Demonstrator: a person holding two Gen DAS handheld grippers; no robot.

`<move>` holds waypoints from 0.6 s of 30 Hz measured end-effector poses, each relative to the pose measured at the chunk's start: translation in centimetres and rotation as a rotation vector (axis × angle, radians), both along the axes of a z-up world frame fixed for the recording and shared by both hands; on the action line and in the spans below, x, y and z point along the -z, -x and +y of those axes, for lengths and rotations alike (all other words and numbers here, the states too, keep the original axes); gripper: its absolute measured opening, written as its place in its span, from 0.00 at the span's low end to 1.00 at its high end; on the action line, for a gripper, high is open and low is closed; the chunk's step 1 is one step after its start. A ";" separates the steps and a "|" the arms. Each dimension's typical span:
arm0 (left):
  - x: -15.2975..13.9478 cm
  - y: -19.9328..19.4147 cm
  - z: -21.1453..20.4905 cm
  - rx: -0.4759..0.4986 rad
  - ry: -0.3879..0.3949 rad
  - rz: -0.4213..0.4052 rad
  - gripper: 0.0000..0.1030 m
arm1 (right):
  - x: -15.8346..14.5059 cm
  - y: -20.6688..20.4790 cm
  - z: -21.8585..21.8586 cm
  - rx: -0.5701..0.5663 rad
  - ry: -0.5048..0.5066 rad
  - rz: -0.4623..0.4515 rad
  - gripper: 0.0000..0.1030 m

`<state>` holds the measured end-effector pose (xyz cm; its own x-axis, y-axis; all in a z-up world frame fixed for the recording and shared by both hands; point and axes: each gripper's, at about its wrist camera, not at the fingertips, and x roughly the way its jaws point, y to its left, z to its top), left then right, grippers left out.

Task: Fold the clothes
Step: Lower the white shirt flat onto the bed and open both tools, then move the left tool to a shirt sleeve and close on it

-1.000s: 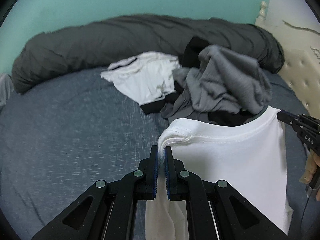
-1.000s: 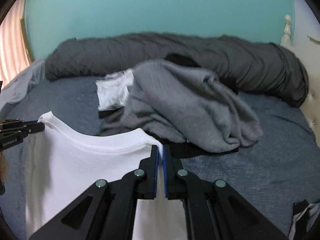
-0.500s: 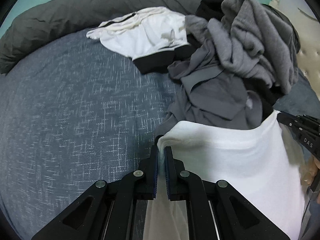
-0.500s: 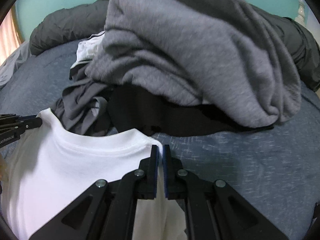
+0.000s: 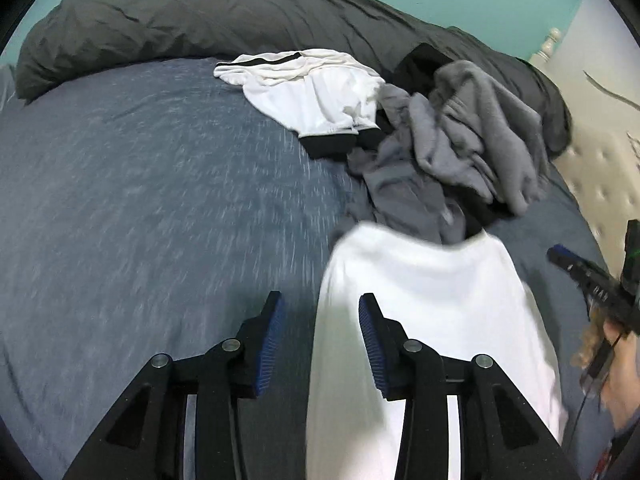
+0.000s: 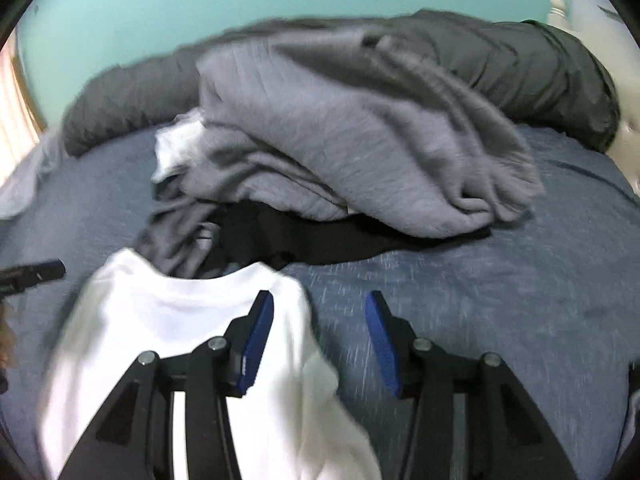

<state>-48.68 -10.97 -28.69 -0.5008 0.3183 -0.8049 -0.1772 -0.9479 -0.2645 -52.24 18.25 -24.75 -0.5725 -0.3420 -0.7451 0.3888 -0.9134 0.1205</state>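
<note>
A white T-shirt (image 5: 432,300) lies on the blue-grey bed sheet (image 5: 140,180), its collar end toward the clothes pile. My left gripper (image 5: 320,300) stands open over the shirt's left edge and holds nothing. My right gripper (image 6: 320,298) is open too, with the white T-shirt (image 6: 168,320) under its left finger and the bare sheet (image 6: 500,300) under the gap. Each gripper shows at the edge of the other's view: the right gripper (image 5: 580,276) and the left gripper (image 6: 36,272). Both views are motion-blurred.
A pile of grey and black clothes (image 5: 460,140) (image 6: 340,140) sits just beyond the shirt's collar. White shorts with black trim (image 5: 316,84) lie behind it. A rolled dark duvet (image 5: 200,20) runs along the back. A tufted headboard (image 5: 600,160) is on the right, near a person's hand (image 5: 616,360).
Both grippers were shut on the white T-shirt's shoulders; both have opened and let it go. The shirt now rests on the bed, and both grippers have drawn back from the pile.
</note>
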 end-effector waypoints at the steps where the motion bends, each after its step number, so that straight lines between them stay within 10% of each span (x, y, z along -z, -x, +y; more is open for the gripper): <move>1: 0.0 -1.2 -0.5 0.012 -0.003 -0.002 0.41 | 0.0 -1.7 0.5 0.002 0.023 -0.007 0.47; 18: 5.6 -23.2 -4.8 0.027 -0.047 -0.167 0.41 | 0.3 -28.4 8.1 0.036 0.352 -0.105 0.52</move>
<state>-25.48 -15.76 -34.27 -0.3520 0.3694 -0.8600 -0.1525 -0.9292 -0.3367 -23.82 26.39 -25.07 -0.5151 -0.5689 -0.6411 0.3261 -0.8218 0.4672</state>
